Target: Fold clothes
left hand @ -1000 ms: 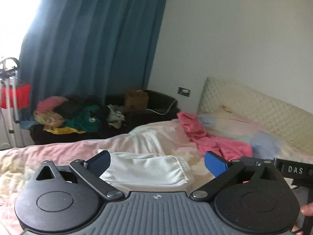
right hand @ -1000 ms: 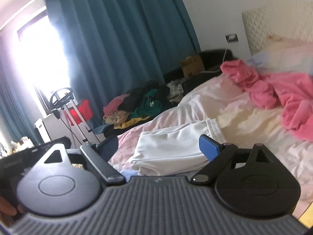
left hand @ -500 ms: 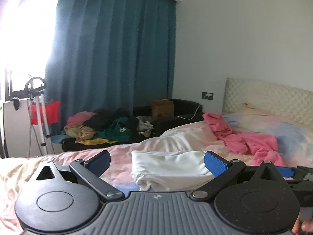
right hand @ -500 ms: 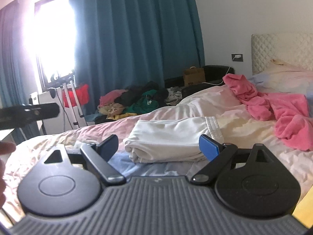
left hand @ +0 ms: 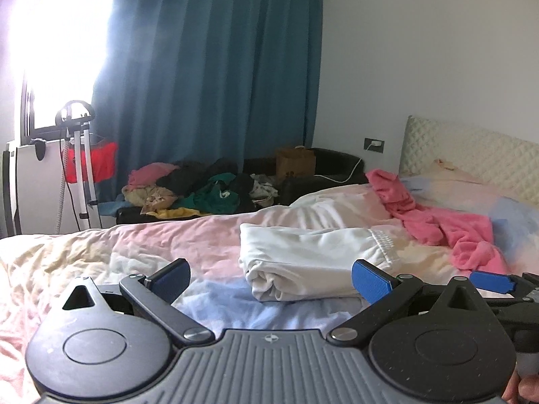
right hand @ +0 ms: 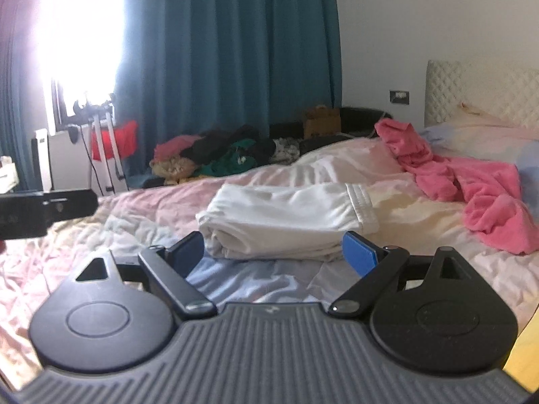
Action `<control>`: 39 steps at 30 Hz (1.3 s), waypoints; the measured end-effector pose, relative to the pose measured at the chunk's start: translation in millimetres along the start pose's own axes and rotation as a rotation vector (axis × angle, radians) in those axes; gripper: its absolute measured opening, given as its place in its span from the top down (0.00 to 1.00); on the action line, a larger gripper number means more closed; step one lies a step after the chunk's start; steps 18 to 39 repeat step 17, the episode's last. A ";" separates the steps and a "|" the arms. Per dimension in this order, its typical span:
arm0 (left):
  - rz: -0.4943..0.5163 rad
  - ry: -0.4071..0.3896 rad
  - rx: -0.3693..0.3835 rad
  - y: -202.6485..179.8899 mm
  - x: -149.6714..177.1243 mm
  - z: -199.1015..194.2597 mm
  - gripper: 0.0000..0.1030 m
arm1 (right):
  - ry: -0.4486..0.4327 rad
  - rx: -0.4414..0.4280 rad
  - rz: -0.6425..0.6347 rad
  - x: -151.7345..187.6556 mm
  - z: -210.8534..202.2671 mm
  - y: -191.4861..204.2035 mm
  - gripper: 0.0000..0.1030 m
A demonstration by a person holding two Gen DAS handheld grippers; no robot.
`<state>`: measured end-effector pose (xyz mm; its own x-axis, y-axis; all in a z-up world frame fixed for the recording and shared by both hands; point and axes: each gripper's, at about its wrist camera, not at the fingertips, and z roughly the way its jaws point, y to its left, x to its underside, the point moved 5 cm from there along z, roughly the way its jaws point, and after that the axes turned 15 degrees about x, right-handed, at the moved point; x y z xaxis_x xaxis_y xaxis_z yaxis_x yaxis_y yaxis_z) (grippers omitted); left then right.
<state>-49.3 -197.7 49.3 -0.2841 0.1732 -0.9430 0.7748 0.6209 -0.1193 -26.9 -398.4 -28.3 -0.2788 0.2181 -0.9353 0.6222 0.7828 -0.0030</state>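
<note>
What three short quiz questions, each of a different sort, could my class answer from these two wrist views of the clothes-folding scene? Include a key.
1. True or false: the left gripper is clamped on the white garment.
2. Which lies unfolded nearer the headboard? A) pink garment B) white garment
3. Fill in: the right gripper holds ____.

Key: 1 false, its jaws are open; 2 A; 3 nothing.

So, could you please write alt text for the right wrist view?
A folded white garment lies on a rumpled pastel bed, just beyond the open right gripper, whose blue-padded fingers hold nothing. A crumpled pink garment lies to the right, with teal curtains behind.
</note>
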 end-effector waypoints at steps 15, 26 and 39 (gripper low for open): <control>0.010 0.035 0.001 -7.0 8.3 13.8 0.00 | 0.014 0.021 0.032 5.6 5.1 -9.0 0.12; 0.006 0.037 0.002 -6.3 8.8 14.0 0.00 | 0.021 0.017 0.038 5.5 6.5 -10.2 0.12; 0.006 0.037 0.002 -6.3 8.8 14.0 0.00 | 0.021 0.017 0.038 5.5 6.5 -10.2 0.12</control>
